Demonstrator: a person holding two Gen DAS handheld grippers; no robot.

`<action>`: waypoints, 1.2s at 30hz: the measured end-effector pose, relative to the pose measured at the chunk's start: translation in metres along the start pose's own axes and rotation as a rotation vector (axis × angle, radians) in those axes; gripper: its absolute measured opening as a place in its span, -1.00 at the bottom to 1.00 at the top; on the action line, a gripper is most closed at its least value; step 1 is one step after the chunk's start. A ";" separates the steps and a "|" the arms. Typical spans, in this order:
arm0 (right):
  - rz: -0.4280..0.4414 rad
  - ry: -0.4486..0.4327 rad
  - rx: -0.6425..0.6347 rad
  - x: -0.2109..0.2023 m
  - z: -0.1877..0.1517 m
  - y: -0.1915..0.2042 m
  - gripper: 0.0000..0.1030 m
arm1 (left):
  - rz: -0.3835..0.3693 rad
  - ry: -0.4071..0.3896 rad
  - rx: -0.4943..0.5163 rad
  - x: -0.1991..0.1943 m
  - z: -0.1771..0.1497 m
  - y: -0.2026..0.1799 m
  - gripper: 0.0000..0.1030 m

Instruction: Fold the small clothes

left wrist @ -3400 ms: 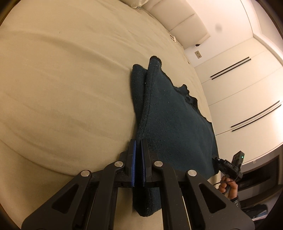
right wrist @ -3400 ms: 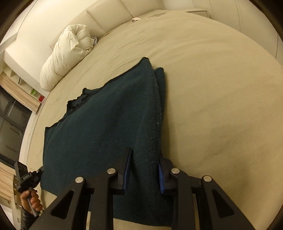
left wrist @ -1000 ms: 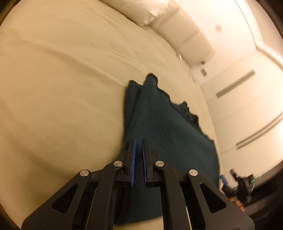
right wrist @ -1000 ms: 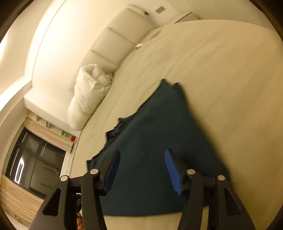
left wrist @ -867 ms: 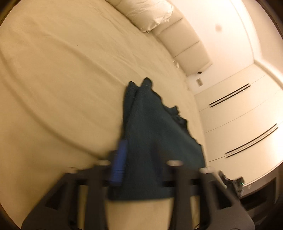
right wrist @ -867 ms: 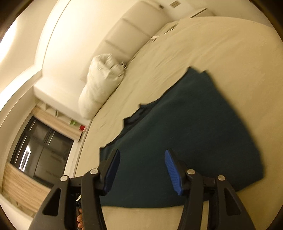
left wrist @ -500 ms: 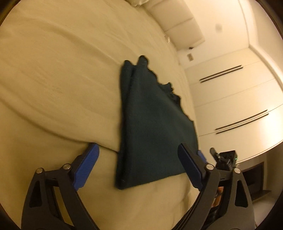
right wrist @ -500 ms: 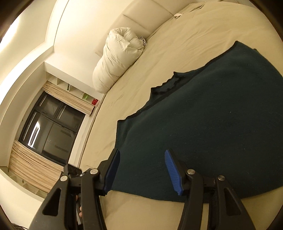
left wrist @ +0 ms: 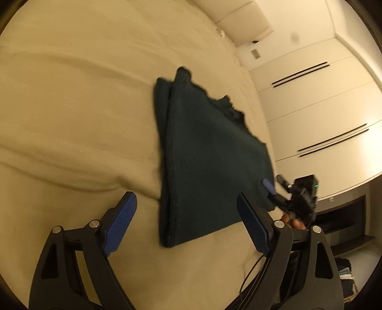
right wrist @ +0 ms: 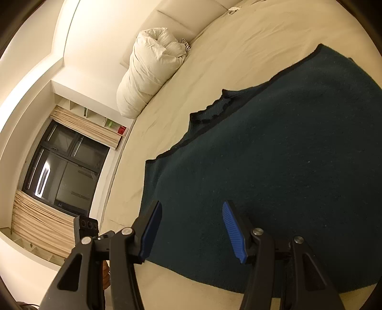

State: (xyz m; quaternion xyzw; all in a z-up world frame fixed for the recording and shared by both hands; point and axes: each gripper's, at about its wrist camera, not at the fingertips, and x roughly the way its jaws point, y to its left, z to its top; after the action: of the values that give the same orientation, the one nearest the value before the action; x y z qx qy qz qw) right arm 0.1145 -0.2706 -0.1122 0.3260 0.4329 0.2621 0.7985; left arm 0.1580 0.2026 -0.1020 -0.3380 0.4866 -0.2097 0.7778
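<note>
A dark teal knitted garment (left wrist: pixel 210 155) lies folded flat on the beige bed (left wrist: pixel 71 119), its folded edge on the left in the left wrist view. My left gripper (left wrist: pixel 186 198) hovers over the garment's near corner. Its jaws stand wide and are closing a little; the cloth shows between them, but no pad touches it. In the right wrist view the garment (right wrist: pixel 274 178) fills the right half, neckline toward the far side. My right gripper (right wrist: pixel 191 206) hangs open above the garment's near left part, gripping nothing. The right gripper (left wrist: pixel 296 193) also shows at the garment's far right corner.
A rolled white duvet (right wrist: pixel 150 71) leans against the padded headboard (right wrist: pixel 191 12) at the far end of the bed. A dark window with curtains (right wrist: pixel 62 171) is at the left. White wardrobe doors (left wrist: pixel 322 107) stand beyond the bed's right side.
My left gripper went from shut on the garment's folded edge to wide open and let it go, drawing back and up. The right gripper swung left across the garment, still open.
</note>
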 end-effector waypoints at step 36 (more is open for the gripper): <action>0.042 0.122 0.027 0.044 0.012 -0.013 0.08 | -0.239 0.141 -0.097 0.065 0.011 0.042 -0.56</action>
State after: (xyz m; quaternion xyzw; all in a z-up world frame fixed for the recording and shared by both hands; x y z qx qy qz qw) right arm 0.1476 -0.2516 -0.1399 0.3290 0.4774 0.2922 0.7606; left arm 0.1962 0.1924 -0.1695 -0.4150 0.5060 -0.3002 0.6939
